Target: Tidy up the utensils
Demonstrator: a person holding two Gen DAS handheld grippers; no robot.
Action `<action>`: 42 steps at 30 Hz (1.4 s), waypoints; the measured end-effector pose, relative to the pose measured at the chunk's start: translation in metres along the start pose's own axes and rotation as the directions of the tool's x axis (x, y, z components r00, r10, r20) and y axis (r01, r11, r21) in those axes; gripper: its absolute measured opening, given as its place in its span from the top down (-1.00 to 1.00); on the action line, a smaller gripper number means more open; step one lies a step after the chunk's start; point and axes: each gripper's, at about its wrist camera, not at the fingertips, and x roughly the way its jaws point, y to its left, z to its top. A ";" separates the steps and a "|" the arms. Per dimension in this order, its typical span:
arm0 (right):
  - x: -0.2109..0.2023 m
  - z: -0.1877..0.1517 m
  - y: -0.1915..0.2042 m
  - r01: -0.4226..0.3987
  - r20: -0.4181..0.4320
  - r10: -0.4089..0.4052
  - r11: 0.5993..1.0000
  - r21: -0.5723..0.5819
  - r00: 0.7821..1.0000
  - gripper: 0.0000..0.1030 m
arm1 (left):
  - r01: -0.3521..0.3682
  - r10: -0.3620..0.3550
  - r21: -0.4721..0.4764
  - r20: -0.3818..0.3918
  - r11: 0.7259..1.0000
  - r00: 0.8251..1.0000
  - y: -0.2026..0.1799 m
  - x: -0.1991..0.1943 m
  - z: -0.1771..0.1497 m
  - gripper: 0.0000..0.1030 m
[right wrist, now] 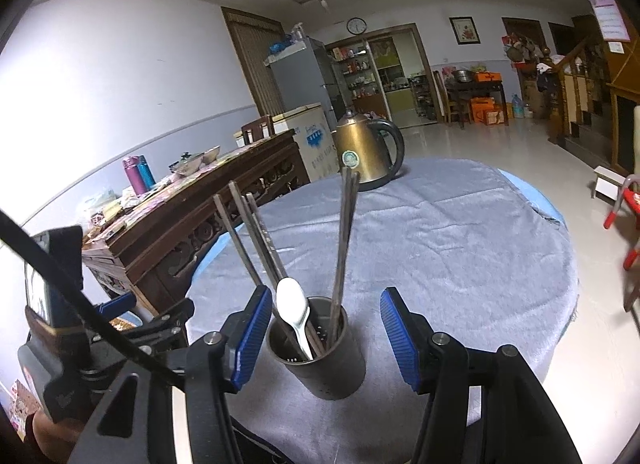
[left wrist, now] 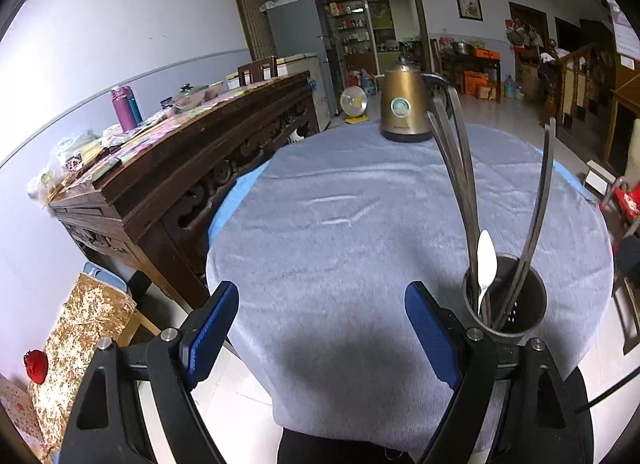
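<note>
Our right hand-held gripper (right wrist: 322,338) hangs spread wide and empty, its blue pads (right wrist: 251,334) standing either side of the utensil holder (right wrist: 326,364) without touching it. Our left hand-held gripper (left wrist: 320,338) is likewise wide and holds nothing, with only the grey cloth (left wrist: 340,224) on the counter between its jaws; the holder (left wrist: 506,306) sits just to the right of its right pad.

The holder is a dark perforated metal cup near the close edge of the counter. We judge it light and rigid, but top-heavy with long pieces leaning out, so a sideways knock could tip it on the soft cloth.

Inside it stand several long metal chopsticks (right wrist: 256,248) fanned to the left, another pair (right wrist: 345,236) leaning nearly upright on the right, and a white spoon (right wrist: 294,310) with its bowl upward at the near rim. The chopsticks look thin, stiff and slick; we would pinch them low on the shaft, close above the rim, where they wobble least. The spoon seems light and smooth, possibly plastic or ceramic, we cannot tell; its neck below the bowl offers the steadiest hold.

Well beyond, at the far side of the counter, stands a bronze kettle (right wrist: 362,152), clear of both grippers.
</note>
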 end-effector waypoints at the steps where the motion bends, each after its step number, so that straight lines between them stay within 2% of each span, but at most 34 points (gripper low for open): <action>1: 0.001 0.000 -0.001 0.003 -0.002 -0.003 1.000 0.004 1.000 -0.17 | 0.000 0.000 0.002 -0.004 1.000 1.000 -0.001 0.001 -0.001 -0.66; 13: 0.010 -0.006 0.001 0.018 -0.046 -0.018 1.000 0.002 0.999 -0.17 | 0.011 -0.012 -0.024 -0.040 1.000 0.999 0.006 0.005 -0.009 -0.66; 28: 0.007 -0.018 0.028 -0.034 -0.111 0.031 0.999 -0.029 0.993 -0.17 | 0.021 -0.024 -0.056 -0.042 0.998 0.999 0.020 -0.003 -0.012 -0.66; 42: -0.005 -0.017 0.038 -0.015 -0.093 0.011 0.999 -0.040 0.996 -0.17 | 0.048 -0.049 -0.042 -0.022 0.998 0.999 0.027 -0.020 -0.011 -0.66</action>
